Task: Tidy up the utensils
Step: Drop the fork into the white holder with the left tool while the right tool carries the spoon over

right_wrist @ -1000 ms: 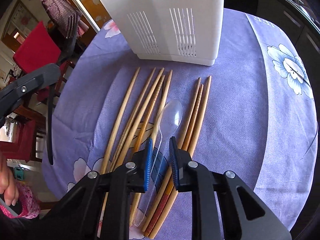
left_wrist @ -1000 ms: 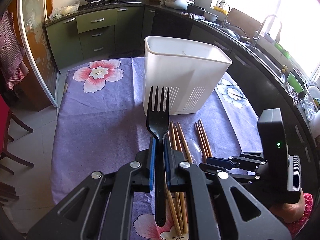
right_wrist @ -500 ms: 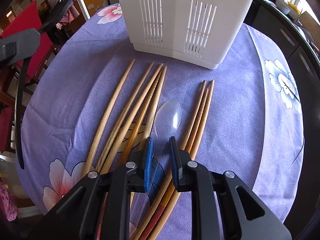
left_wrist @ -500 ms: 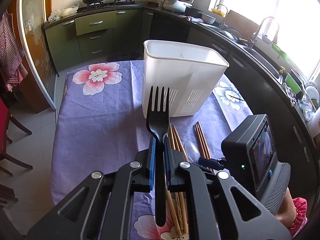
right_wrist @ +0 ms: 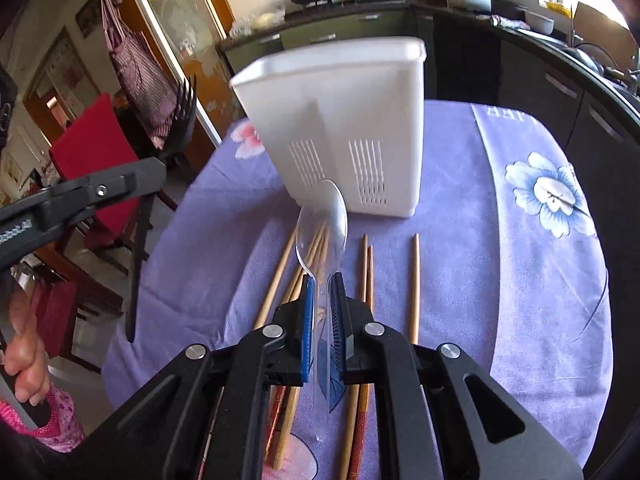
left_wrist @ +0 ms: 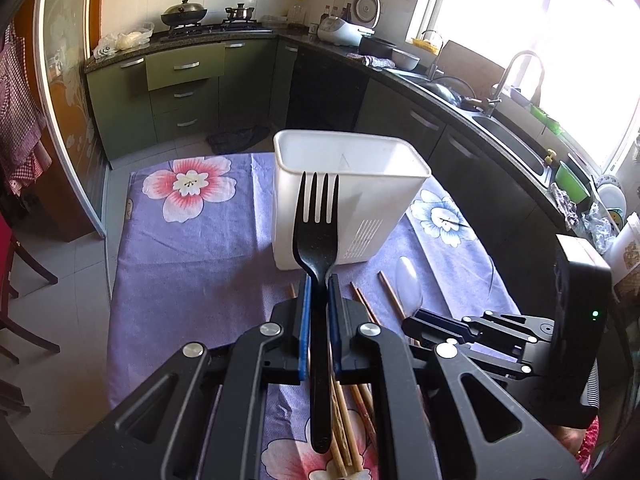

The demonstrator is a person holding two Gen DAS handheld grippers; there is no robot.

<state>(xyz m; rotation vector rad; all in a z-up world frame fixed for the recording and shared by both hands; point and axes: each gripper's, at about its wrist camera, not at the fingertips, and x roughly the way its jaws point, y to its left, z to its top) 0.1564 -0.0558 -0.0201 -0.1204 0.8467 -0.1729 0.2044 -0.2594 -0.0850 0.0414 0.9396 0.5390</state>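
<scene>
My left gripper [left_wrist: 318, 286] is shut on a black plastic fork [left_wrist: 316, 224], tines up, held above the table in front of the white slotted utensil holder [left_wrist: 372, 184]. My right gripper [right_wrist: 322, 284] is shut on a clear plastic spoon [right_wrist: 324, 220], lifted off the cloth, bowl pointing at the holder [right_wrist: 344, 120]. The spoon also shows in the left wrist view [left_wrist: 408, 280]. Several wooden chopsticks [right_wrist: 415, 280] lie on the purple cloth under both grippers. The left gripper and fork [right_wrist: 182, 116] show at the left of the right wrist view.
The table wears a purple floral cloth [left_wrist: 192, 248]. A red chair [right_wrist: 92, 148] stands at the table's left side. Kitchen cabinets [left_wrist: 184, 92] and a sink counter [left_wrist: 500, 128] line the far and right walls.
My right gripper has closed on the clear spoon and lifted it off the cloth, tilting up toward the holder. My left gripper has held the fork and risen slightly.
</scene>
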